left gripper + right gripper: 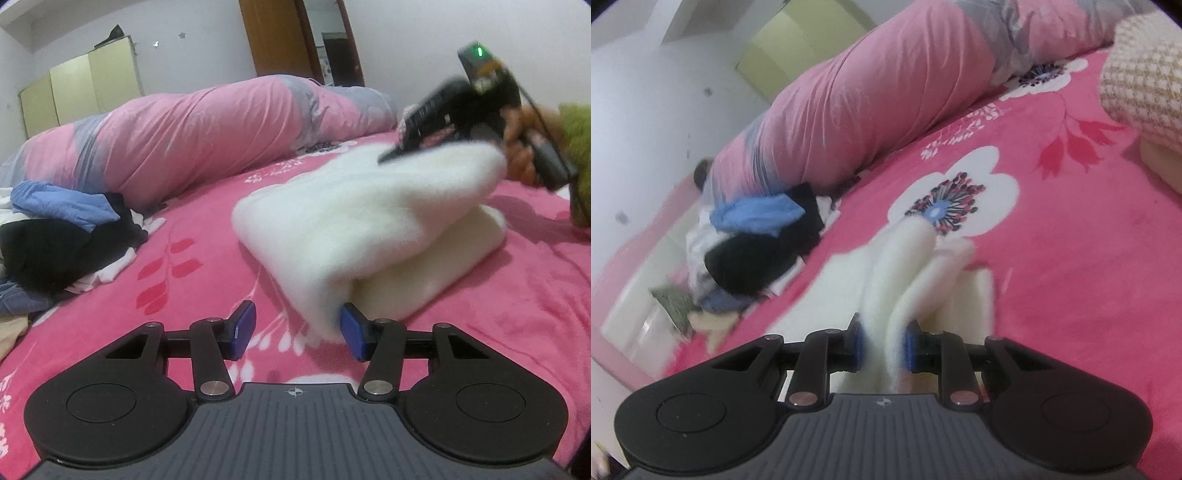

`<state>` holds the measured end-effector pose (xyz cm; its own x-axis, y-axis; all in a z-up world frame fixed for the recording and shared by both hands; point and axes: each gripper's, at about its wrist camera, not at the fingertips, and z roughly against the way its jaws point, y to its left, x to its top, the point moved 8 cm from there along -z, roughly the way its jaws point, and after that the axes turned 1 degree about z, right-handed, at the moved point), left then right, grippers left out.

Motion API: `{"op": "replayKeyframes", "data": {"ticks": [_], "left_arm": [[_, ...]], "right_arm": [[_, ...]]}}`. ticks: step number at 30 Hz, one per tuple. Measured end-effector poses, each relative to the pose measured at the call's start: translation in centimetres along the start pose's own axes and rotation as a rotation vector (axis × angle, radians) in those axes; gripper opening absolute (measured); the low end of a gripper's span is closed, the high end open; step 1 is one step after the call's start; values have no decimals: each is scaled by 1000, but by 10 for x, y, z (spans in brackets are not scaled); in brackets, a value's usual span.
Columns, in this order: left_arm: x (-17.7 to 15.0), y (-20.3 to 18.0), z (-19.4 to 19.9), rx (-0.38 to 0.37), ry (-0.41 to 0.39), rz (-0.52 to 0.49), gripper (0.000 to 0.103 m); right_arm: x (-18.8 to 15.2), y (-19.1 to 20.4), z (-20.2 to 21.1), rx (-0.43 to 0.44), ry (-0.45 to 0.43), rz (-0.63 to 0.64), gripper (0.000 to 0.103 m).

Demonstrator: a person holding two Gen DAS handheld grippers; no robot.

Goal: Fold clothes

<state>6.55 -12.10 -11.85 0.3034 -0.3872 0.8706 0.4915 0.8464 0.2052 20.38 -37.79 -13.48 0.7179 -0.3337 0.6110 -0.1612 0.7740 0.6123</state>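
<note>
right gripper [882, 345] pinched on lifted edge of white fleece garment [354, 229] | left gripper [297, 328] wide apart, grasping nothing, right pad brushing fold | lay edge flush, keep layers square on pink bedspread [480, 332]

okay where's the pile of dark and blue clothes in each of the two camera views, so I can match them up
Left wrist view: the clothes pile lies at the far left edge, on the pink bedspread, in front of the rolled pink duvet.
Right wrist view: the clothes pile sits left of centre, at the bed's edge near the wall, below the duvet's end.
Shared landmark: the rolled pink duvet, directly behind the pile in both views.
</note>
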Motion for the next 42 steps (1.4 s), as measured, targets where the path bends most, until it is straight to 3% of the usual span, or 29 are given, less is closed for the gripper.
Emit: {"op": "replayKeyframes", "data": {"ticks": [4, 6, 8, 10, 14, 16, 20, 22, 24, 25, 26, 28, 33, 36, 38, 40, 42], "left_arm": [[3, 3, 9, -28, -22, -11, 53], [4, 0, 6, -24, -26, -41, 53], [3, -5, -3, -28, -22, -58, 53], [1, -9, -13, -31, -16, -66, 53], [-3, -13, -25, -21, -6, -57, 53], [-3, -14, -25, -13, -15, -61, 52], [-1, -11, -23, 37, -22, -71, 48], [0, -7, -21, 39, -17, -38, 48], [-2, -4, -22, 55, -7, -28, 48], [-5, -2, -23, 62, 5, -23, 49], [-9, -1, -26, 62, 21, -8, 49], [-15, 2, -30, 59, 47, 17, 49], [-15, 4, -29, 45, 47, 27, 49], [-16, 6, -28, 43, 47, 37, 49], [-18, 6, -28, 40, 47, 48, 49], [-19, 5, -27, 39, 39, 50, 48], [-20, 4, -27, 41, 32, 39, 48]], "right_arm": [[-7, -19, -2, 24, 0, -40, 25], [-6, -17, 2, 5, 0, -39, 32], [-5, -16, 7, -47, -4, -34, 56], [-3, -13, 24, -117, -19, -20, 58], [0, 22, 68, -257, -104, 143, 56], [-3, 62, 90, -255, -165, 266, 46], [-37, 141, 96, -193, -167, 516, 35], [-62, 154, 78, -194, -89, 586, 31], [-88, 132, 50, -299, 34, 614, 27], [-100, 116, 37, -370, 94, 624, 17], [-113, 102, 29, -396, 111, 661, 16], [-119, 98, 32, -379, 73, 670, 16], [-117, 103, 31, -418, 79, 672, 15], [-114, 125, 35, -486, 73, 744, 16], [-109, 152, 43, -538, 18, 824, 16], [-111, 182, 46, -501, -30, 887, 16], [-115, 209, 38, -410, -36, 903, 16]]}}
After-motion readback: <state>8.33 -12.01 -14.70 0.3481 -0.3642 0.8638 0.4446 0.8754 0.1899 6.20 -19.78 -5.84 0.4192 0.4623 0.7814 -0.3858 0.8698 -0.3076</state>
